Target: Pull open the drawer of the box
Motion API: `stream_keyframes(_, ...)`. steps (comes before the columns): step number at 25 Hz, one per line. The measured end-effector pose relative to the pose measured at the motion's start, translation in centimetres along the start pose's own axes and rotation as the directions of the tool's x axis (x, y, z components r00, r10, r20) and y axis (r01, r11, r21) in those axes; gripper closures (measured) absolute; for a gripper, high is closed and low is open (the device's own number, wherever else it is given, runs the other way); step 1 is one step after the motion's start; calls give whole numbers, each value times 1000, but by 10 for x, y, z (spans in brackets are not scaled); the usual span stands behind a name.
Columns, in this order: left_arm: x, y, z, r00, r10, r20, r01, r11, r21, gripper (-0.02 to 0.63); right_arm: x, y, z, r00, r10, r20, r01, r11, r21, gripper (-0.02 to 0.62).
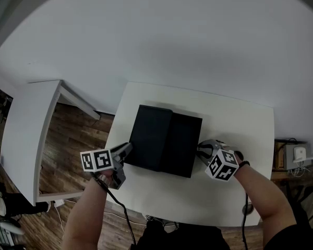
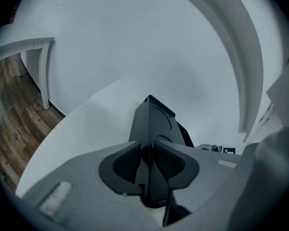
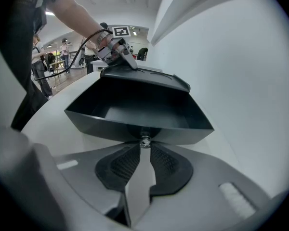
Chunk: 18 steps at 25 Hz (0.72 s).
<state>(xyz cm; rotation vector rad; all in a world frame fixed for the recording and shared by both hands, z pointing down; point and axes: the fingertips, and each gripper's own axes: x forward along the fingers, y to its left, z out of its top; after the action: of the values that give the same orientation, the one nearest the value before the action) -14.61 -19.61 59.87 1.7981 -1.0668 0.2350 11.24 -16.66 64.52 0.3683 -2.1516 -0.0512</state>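
Observation:
A black box (image 1: 151,137) lies in the middle of the white table (image 1: 240,124). Its drawer (image 1: 187,145) stands pulled out toward the right, and the right gripper view shows the open, empty tray (image 3: 135,114). My right gripper (image 3: 144,146) is shut on the small metal knob (image 3: 144,141) on the drawer's front. In the head view that gripper (image 1: 201,149) sits at the drawer's right end. My left gripper (image 1: 128,149) is shut on the box's left corner, with the black edge (image 2: 156,121) between its pads (image 2: 127,162).
A second white table (image 1: 28,129) stands to the left across a strip of wooden floor (image 1: 73,139). A white wall lies behind the table. Small devices and cables (image 1: 297,155) sit on the floor at the right. People stand far off in the room (image 3: 43,61).

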Motion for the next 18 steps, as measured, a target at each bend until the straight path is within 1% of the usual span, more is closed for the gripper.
stream_keyframes(4, 0, 0, 0, 1000, 3, -2, -3, 1000, -1, 509, 0, 0, 0, 1000, 1, -2, -1, 1000, 0, 528)
stream_keyframes(7, 0, 2, 0, 1000, 12, 1, -12, 999, -37, 506, 1, -1, 0, 1000, -3, -9, 4, 1000, 10, 525)
stream_keyframes(11, 1, 1, 1, 1000, -6, 15, 7, 998, -64, 508, -7, -1, -5, 1000, -14, -27, 15, 999, 51, 503)
stream_keyframes(15, 1, 1, 2, 999, -28, 32, 31, 996, -81, 509, -28, 5, -17, 998, -33, -50, 39, 993, 110, 500)
stream_keyframes(16, 0, 1, 2, 999, -36, 33, 38, 996, -82, 508, -35, 7, -21, 997, -49, -56, 56, 990, 131, 505)
stream_keyframes(17, -3, 0, 3, 998, -45, 36, 48, 996, -81, 509, -43, 8, -24, 996, -72, -61, 81, 985, 155, 525)
stream_keyframes(18, -6, 0, 4, 998, -54, 42, 58, 995, -79, 509, -51, 8, -27, 993, -99, -63, 109, 976, 187, 559)
